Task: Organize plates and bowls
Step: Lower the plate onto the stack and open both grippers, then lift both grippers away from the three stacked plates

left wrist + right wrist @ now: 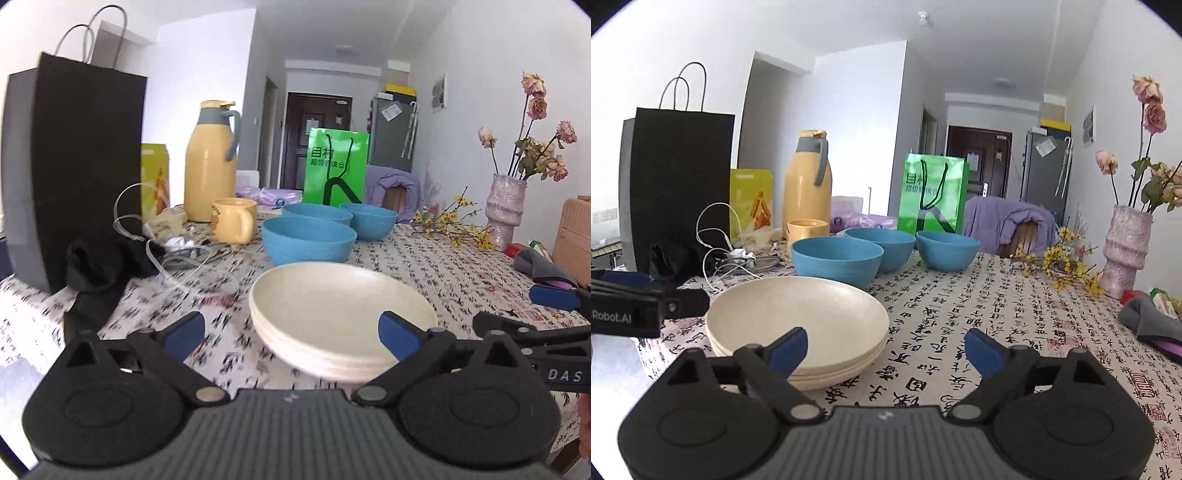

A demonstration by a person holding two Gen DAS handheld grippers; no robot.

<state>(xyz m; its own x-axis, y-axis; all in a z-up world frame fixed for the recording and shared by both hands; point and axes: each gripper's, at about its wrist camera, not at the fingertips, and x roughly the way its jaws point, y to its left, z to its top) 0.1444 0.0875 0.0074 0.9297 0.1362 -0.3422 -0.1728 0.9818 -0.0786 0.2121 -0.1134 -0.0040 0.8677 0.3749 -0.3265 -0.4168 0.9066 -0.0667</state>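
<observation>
Left hand-held gripper (pixel 291 332): held low and level, jaws spread wide, nothing gripped between the blue pads (pixel 184 329).
Right hand-held gripper (pixel 886 350): held low and level, jaws spread wide, nothing gripped between the blue pads (pixel 788 349).
Relative position: both are carried side by side, each seen at the edge of the other's view.

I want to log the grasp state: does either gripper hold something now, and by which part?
Nothing is held. The left gripper and the right gripper are both open, near the stack of cream plates but not gripping it.
</observation>
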